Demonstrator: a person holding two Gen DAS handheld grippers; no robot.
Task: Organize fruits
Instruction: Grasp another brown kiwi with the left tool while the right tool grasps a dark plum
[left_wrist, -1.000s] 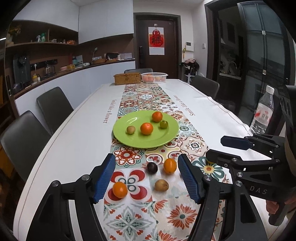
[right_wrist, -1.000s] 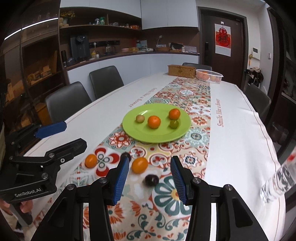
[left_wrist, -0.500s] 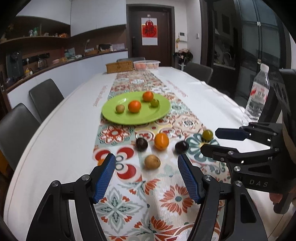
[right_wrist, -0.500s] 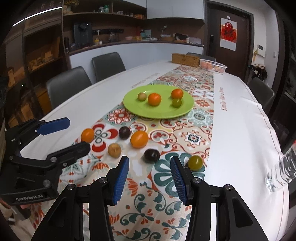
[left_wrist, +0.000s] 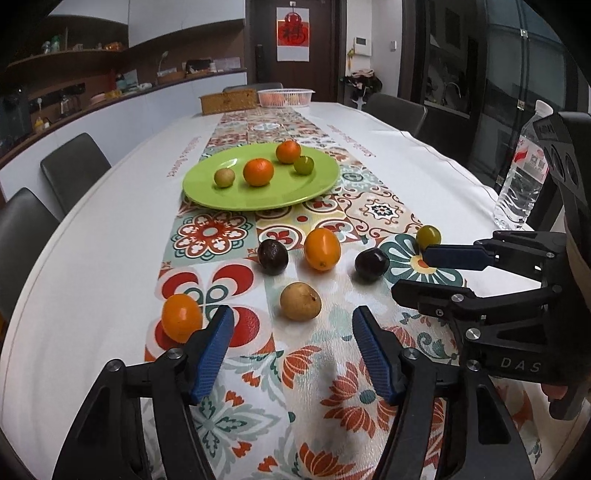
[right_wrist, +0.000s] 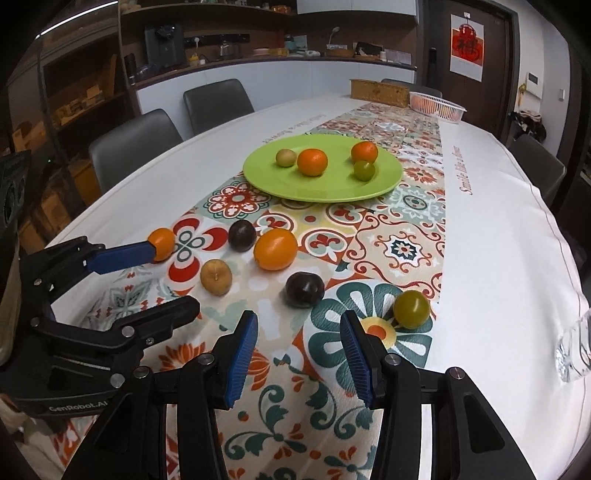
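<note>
A green plate on the patterned runner holds several small fruits. Loose on the runner nearer to me lie a tan fruit, an orange one, two dark plums, a green fruit and a small orange. My left gripper hovers low just short of the tan fruit, its jaws closing with nothing pressed between them. My right gripper is open just short of the right-hand dark plum and holds nothing.
A water bottle stands at the table's right edge. A wicker box and a white basket sit at the far end. Grey chairs line both sides. White cloth flanks the runner.
Both grippers have sunk toward the table and come closer to the loose fruits, which now look larger. The left jaws have narrowed a little.
</note>
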